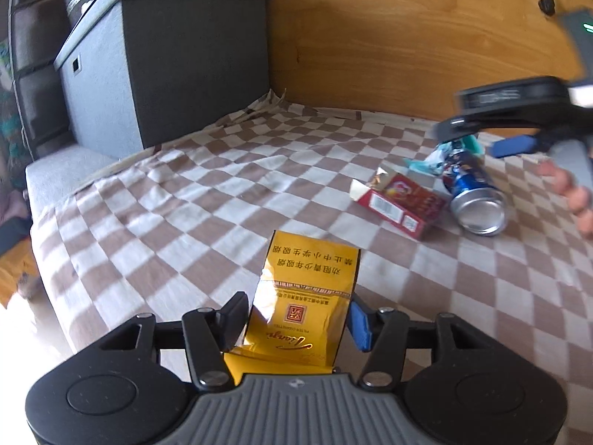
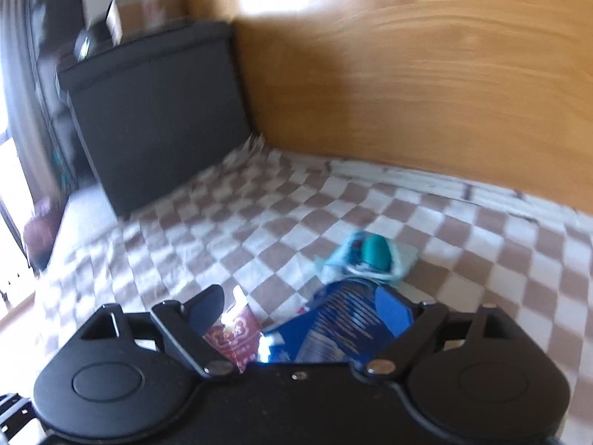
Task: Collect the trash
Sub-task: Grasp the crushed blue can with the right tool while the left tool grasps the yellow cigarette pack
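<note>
While the left gripper [image 1: 298,319] pinches the yellow pack [image 1: 302,296], lifted just off the checked cloth [image 1: 185,200], nothing looks binned yet & no bin in view. Right gripper [image 2: 296,315] is spread over the blue can [image 1: 472,193], jaws either side, not closed. Red pack [image 1: 398,200] touches the can; teal wrapper [image 2: 367,256] just behind it. Wood panel [image 1: 407,44] walls off beyond the can, dark box [image 1: 166,66] far-left; open cloth between = room to move.

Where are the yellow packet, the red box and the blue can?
yellow packet [image 1: 302,311]: left wrist view, its printed face.
red box [image 1: 402,200]: left wrist view, its top face.
blue can [image 1: 478,211]: left wrist view, its silver base.
</note>
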The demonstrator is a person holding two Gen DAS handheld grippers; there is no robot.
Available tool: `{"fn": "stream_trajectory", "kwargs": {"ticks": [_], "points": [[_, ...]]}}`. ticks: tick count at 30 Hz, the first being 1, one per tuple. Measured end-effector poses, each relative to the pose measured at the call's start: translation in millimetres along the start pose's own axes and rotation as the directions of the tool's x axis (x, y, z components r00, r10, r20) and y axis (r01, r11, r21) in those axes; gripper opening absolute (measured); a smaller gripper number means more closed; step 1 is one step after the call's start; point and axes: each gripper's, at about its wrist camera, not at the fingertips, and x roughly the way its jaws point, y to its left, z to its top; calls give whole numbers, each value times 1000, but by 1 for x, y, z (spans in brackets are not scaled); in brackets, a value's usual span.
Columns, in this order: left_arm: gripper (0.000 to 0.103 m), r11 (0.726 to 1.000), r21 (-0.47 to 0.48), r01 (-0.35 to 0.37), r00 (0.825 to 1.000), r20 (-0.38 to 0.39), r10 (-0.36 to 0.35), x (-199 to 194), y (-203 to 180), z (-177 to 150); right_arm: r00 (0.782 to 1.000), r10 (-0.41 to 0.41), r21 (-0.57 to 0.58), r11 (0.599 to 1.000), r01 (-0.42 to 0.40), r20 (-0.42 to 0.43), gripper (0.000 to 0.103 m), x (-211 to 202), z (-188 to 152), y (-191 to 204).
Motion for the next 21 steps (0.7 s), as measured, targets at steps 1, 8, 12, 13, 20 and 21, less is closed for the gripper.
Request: {"fn": "stream_trajectory", "kwargs": {"ticks": [1,8,12,13,20,21], "points": [[57,1000,-14,2,1000,-12,-2,-2,-1,-1,999,-4,-27,1000,3,-40,89,8,4,7],[57,997,-79,-4,1000,-3,4,-21,-6,-7,966,-159,-342,936,82,-204,83,30,8,38],[57,994,-106,-8,1000,1,8,-33,-7,-11,942,-216,-334,935,123,-255,72,32,11,18],[57,994,-109,-8,1000,2,8,-37,-7,-12,938,-220,-318,939,130,-267,67,30,12,11],[57,994,-110,-10,1000,18,12,-63,-11,-14,926,-197,-221,967,129,-321,46,5,18,-35],[57,994,-110,-10,1000,18,12,-66,-12,-15,923,-198,-211,969,132,-331,45,4,18,-41]]}}
